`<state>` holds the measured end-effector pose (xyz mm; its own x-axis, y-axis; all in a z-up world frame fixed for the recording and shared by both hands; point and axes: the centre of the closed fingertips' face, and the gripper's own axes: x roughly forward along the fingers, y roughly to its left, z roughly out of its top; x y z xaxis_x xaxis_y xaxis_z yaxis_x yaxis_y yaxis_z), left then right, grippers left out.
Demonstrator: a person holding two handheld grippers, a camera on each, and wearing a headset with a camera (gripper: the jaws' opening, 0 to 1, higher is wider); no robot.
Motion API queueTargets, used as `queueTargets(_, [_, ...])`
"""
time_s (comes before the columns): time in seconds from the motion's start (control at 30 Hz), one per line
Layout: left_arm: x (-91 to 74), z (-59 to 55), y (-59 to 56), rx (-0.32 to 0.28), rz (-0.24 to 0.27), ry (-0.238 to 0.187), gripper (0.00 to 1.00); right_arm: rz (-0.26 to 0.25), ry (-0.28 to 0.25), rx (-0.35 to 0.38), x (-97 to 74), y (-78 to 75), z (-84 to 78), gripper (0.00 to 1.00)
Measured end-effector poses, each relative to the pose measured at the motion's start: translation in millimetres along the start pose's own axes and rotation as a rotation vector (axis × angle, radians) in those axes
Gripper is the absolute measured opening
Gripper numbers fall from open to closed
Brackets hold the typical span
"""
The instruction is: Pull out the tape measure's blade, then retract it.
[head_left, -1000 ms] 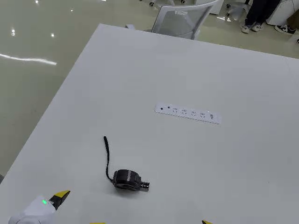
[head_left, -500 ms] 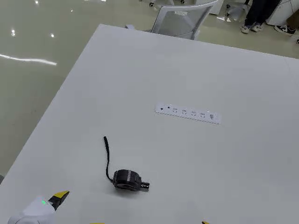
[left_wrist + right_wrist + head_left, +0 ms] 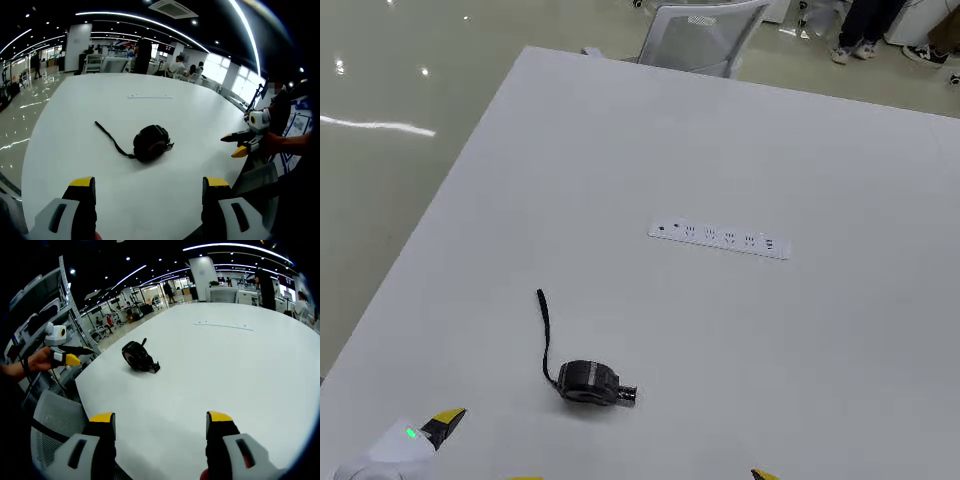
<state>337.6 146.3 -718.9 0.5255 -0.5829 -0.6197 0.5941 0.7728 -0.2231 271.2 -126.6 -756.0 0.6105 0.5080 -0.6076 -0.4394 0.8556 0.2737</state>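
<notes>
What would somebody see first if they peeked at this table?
A small black tape measure lies near the front of the big white table, its strap trailing away from it. Farther back a white power strip lies flat, and the yellow-tipped left tool and right tool hover open on either side, touching nothing.

Surface is a large white matte table [image 3: 620,140] with two items on it. A black round-cased tape measure [image 3: 588,382] lies near the front-left corner, its black wrist strap [image 3: 544,330] trailing toward the far side. A white flat power strip [image 3: 718,239] sits mid-table, well apart.
</notes>
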Motion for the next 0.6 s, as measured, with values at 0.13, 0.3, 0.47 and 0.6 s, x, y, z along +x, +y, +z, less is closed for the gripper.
queueTargets(0.13, [0.1,0.4,-0.1,0.002,0.001,0.001,0.84,0.001,0.005,0.001,-0.1,0.0,-0.8,0.75])
queueTargets(0.3, [0.2,0.0,-0.2,0.006,0.0,0.005,0.84,0.002,0.017,-0.009,1.4,-0.8,-3.8,0.75])
queueTargets(0.47, [2.3,0.5,-2.1,0.021,-0.008,0.014,0.84,0.003,0.033,-0.027,3.5,-1.1,-5.7,0.74])
queueTargets(0.6, [6.3,3.4,-4.6,0.044,-0.017,0.023,0.84,0.009,0.041,-0.041,6.7,-1.9,-4.6,0.73])
